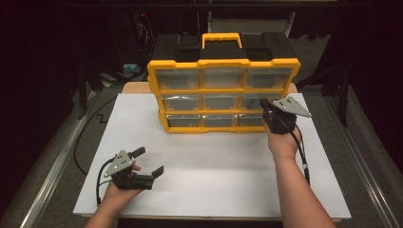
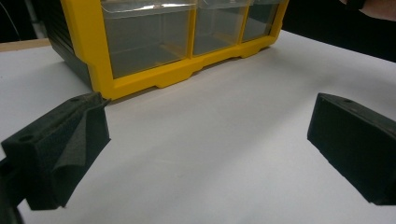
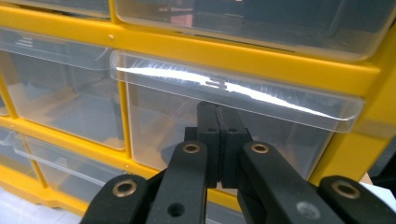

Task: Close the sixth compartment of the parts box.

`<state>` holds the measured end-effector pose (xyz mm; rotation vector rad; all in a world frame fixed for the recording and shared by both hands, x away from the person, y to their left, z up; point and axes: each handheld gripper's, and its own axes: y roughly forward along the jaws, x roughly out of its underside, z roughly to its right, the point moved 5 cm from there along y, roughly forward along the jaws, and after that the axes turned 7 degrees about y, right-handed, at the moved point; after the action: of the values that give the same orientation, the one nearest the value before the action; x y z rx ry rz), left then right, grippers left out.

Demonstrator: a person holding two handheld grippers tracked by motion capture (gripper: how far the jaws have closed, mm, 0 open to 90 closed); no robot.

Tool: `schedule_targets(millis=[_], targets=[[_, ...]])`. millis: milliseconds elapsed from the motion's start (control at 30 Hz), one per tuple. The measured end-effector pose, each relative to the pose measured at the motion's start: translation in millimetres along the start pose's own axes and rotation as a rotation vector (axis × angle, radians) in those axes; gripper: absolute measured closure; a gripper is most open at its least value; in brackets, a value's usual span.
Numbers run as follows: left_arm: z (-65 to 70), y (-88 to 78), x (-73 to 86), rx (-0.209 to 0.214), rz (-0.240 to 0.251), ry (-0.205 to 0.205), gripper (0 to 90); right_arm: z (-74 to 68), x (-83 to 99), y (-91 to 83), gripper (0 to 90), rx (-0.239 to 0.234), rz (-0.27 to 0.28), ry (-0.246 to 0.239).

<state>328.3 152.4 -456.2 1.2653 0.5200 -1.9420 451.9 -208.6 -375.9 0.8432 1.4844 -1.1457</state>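
Observation:
A yellow organizer (image 1: 223, 64) with clear plastic drawers stands upright at the back of the white board (image 1: 214, 161). My right gripper (image 1: 265, 105) is shut, its jaws pressed together with nothing between them. In the right gripper view the gripper's tips (image 3: 218, 111) sit just under the clear pull lip (image 3: 233, 88) of the middle-row right drawer (image 1: 254, 101), against its front. My left gripper (image 1: 149, 161) rests low over the board's front left, open and empty. In the left gripper view, the left gripper (image 2: 208, 107) points at the organizer's bottom row (image 2: 149, 42).
The organizer has a yellow carry handle (image 1: 222, 38) on its black top. A black cable (image 1: 83, 137) curves over the grey table left of the board. Metal rails (image 1: 52, 175) run along both table sides. The board's middle is bare white.

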Motion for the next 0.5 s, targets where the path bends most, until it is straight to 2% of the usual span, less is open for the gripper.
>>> schedule_targets(millis=[267,500], targets=[[-0.2,-0.2,-1.4,-0.001,0.006,-0.004,0.2,1.0,-0.7,3.9,90.0,0.005,0.005,-0.010],[-0.3,-0.3,-1.0,-0.006,0.005,-0.004,0.2,0.1,0.1,1.0,90.0,0.002,-0.014,-0.011]])
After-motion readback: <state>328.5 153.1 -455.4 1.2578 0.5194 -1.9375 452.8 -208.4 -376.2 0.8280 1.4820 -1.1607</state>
